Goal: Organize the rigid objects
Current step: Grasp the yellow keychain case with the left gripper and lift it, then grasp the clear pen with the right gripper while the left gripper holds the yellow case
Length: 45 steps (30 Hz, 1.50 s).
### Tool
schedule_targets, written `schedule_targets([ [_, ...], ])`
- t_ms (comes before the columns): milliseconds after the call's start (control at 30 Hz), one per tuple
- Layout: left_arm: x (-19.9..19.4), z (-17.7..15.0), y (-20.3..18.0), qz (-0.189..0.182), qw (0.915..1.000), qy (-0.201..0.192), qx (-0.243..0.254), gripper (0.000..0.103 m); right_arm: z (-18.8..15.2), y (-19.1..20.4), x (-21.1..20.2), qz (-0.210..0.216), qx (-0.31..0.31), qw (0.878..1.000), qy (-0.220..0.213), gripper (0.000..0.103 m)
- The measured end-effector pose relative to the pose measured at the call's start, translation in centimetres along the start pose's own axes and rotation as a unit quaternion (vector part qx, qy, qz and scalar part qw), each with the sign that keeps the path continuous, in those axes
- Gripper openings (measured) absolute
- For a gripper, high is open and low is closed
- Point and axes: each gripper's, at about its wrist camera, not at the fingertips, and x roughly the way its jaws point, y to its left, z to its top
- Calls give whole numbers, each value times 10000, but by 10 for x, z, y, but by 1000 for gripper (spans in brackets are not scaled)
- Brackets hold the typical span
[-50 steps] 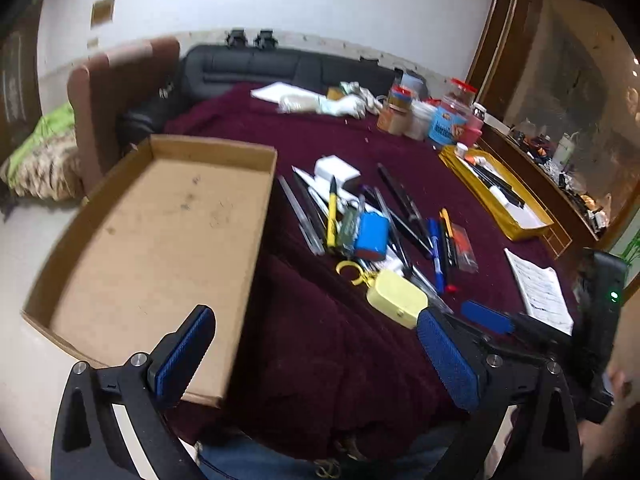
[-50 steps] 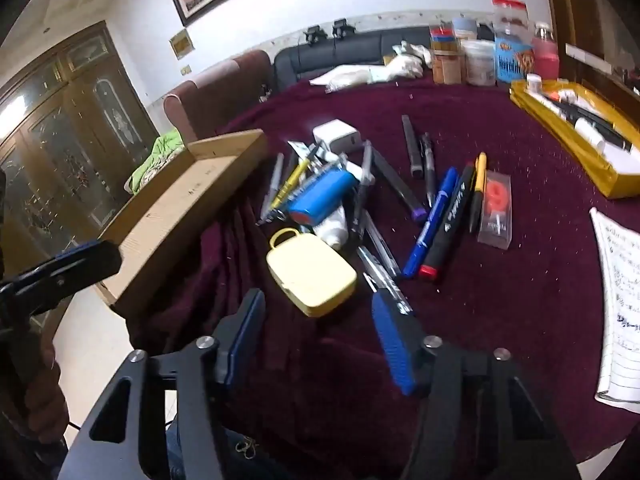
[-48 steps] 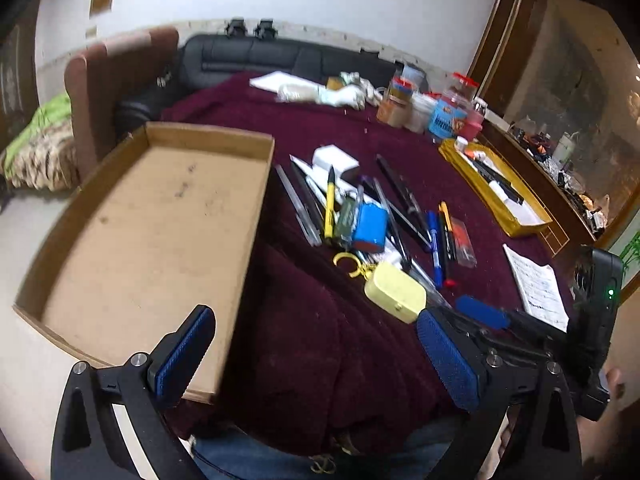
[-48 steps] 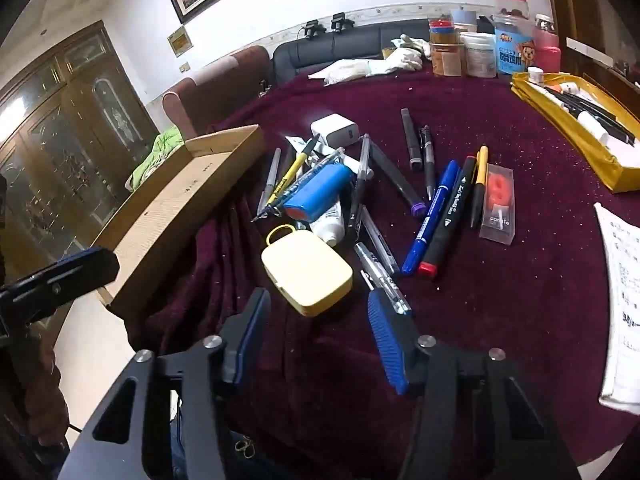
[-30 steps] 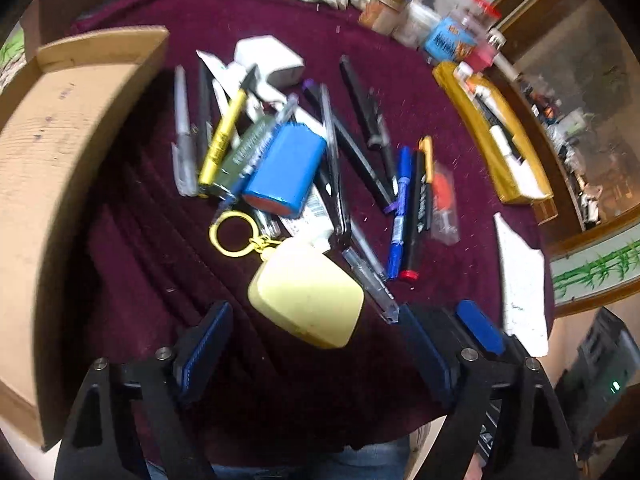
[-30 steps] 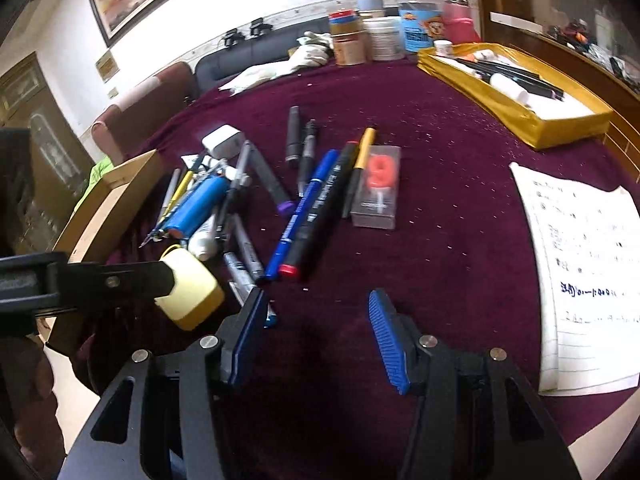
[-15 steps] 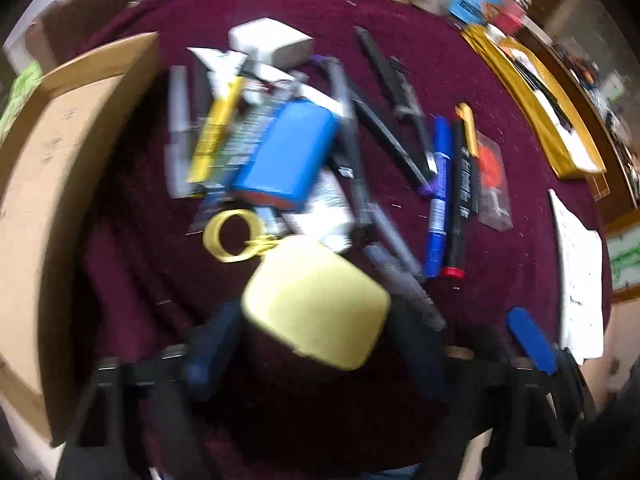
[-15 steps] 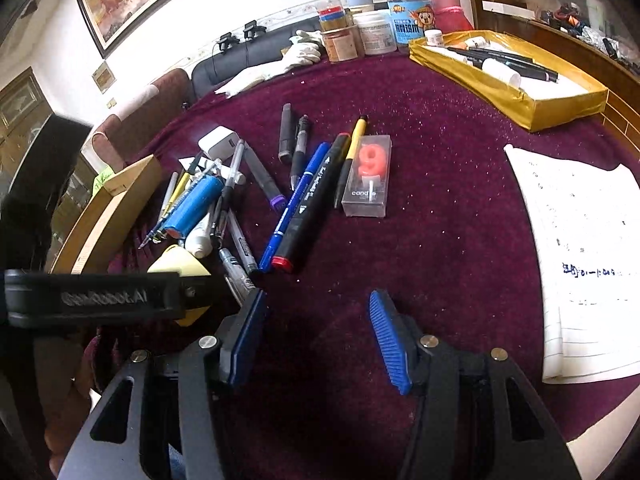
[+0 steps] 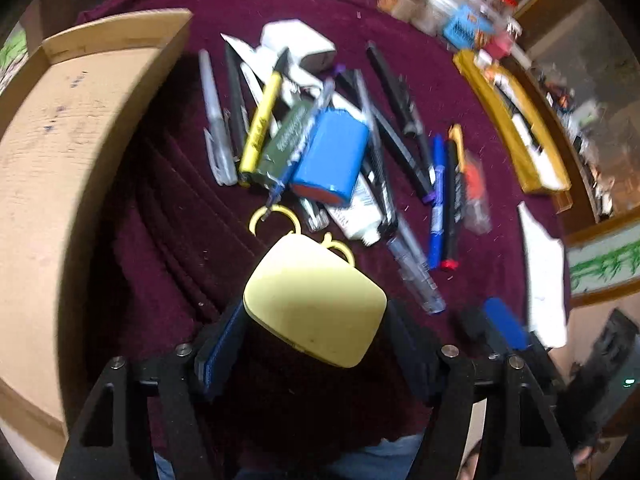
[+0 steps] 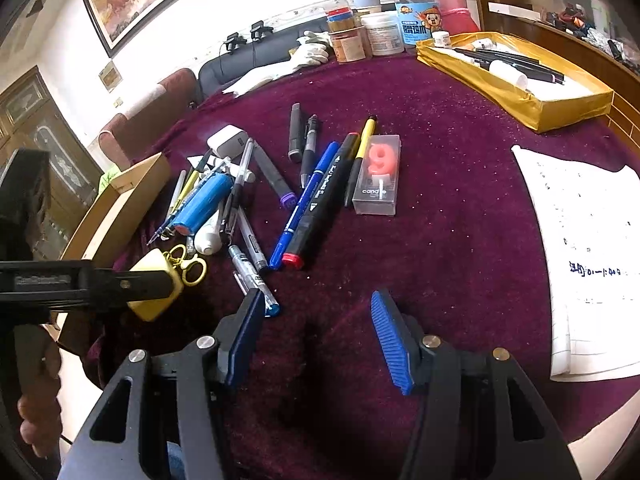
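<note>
Since the earlier frames the left claw has dropped from over the cardboard tray onto the yellow case and now clamps it between its blue pads, one pad against each side. From the right wrist view the case looks lifted clear of the maroon cloth, with its gold ring clasp dangling at the far side, though the left wrist picture is blurred and does not confirm it. That case sits at the near edge of the desk, just right of the tray and just near of the heap of pens and the blue cylinder.

Meanwhile the right claw hangs released over bare cloth, nothing between its pads, with a clear pen lying just beside its left pad.

My reading is that the step in hand is carrying the case left into the tray. To do it well, the grip should stay firm across the smooth rounded shell, which could slip if tilted. The case needs enough height to pass the tray's right wall, and the trailing clasp should be watched so it does not hook a pen tip from the heap. Setting it down flat in a far corner would leave room for the long items. The right claw does best keeping out of the path.
</note>
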Motion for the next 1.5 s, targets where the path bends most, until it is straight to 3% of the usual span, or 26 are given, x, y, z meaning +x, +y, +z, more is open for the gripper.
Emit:
schedule_targets([
  [33,4,3,-3,152,9998,-62,151,73,0,0,0,14,15,10000,14,55],
  [100,-1,-8,-8,244,9984,-64,514,57,0,-2,0,35,26,10000,22,55],
  [133,-4,-11,-5,218,9983,-80,536,43,0,-2,0,25,24,10000,27,55],
  [167,-10,-18,1,182,9984,-162,516,35,0,-2,0,16,31,10000,29,55],
  [200,-17,-24,7,146,9984,-265,486,35,0,-2,0,16,42,10000,22,55],
  [300,-28,-36,20,66,9983,-382,444,37,-1,0,1,50,26,10000,25,55],
  [367,-35,-36,20,-6,9979,-419,499,65,-1,2,0,90,-6,10000,16,55],
  [433,-37,-30,16,-64,9980,-495,389,74,-2,5,0,98,-56,9999,9,55],
  [567,-15,3,-2,409,9978,-470,215,74,-2,8,1,95,-73,9999,41,55],
  [667,15,21,-9,796,9967,-100,79,74,-2,9,1,116,-94,9999,48,55],
  [700,23,22,-7,833,9965,73,-13,73,-3,9,1,104,-114,9999,48,55],
  [767,21,17,-11,1024,9946,-51,171,72,-3,9,1,82,-122,9999,47,55],
  [900,-1,-8,10,610,9979,-123,185,70,-3,12,0,103,-311,9995,5,53],
  [967,-15,-19,20,419,9984,-253,290,54,-4,21,0,76,-682,9976,-31,45],
  [1033,-23,-25,25,301,9980,-353,425,53,-3,27,3,220,-878,9959,54,33],
  [1133,-21,-22,30,109,9984,-378,415,53,7,37,16,371,-1117,9928,224,30],
  [1233,-12,-16,27,233,9984,-253,442,54,9,41,32,219,-1152,9925,341,28],
  [1300,-7,-15,22,337,9979,-223,514,54,8,42,32,176,-1222,9916,387,17],
  [1400,-8,-18,19,447,9961,-228,725,56,0,51,30,21,-1455,9887,371,14],
  [1500,-5,-13,16,452,9965,-140,687,64,-6,60,27,-241,-1690,9848,329,13],
])
